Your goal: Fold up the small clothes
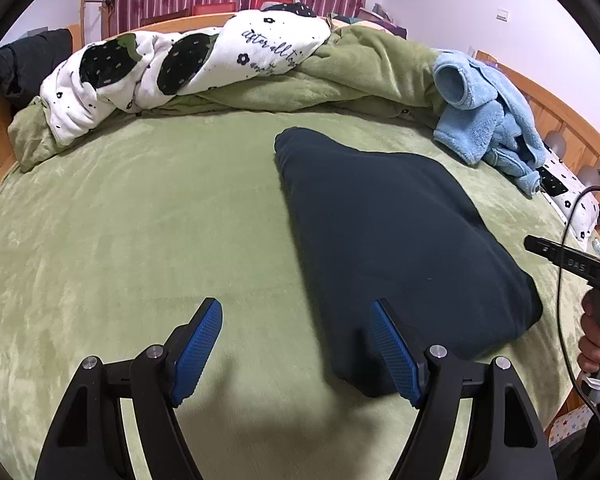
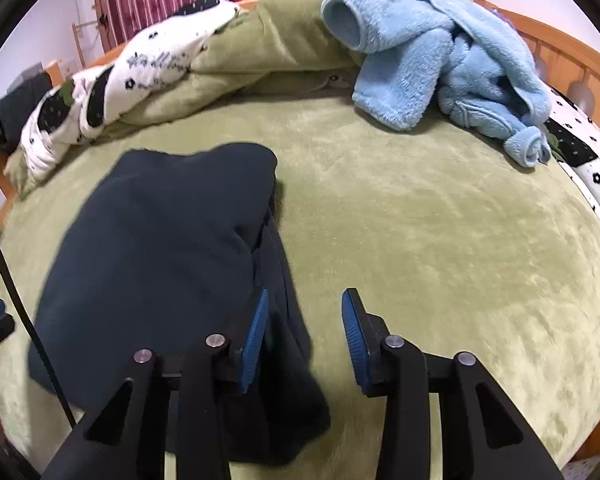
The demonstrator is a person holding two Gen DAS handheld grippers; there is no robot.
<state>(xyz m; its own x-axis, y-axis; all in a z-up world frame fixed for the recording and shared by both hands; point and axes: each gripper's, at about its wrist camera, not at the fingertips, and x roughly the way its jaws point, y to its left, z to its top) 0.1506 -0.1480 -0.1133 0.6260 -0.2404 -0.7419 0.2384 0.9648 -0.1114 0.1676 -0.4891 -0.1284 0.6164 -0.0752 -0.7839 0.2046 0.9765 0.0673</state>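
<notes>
- Left gripper: jaws spread wide and empty above the green blanket, its right pad over the garment's near edge.
- Dark folded garment: flat on the blanket, at one o'clock from the left gripper.
- Right gripper: jaws parted, gripping nothing; garment at ten o'clock.
- Light blue fleece: heaped at one o'clock, well apart.

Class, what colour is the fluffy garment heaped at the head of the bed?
Light blue garment, clearest in the right wrist view.
</notes>
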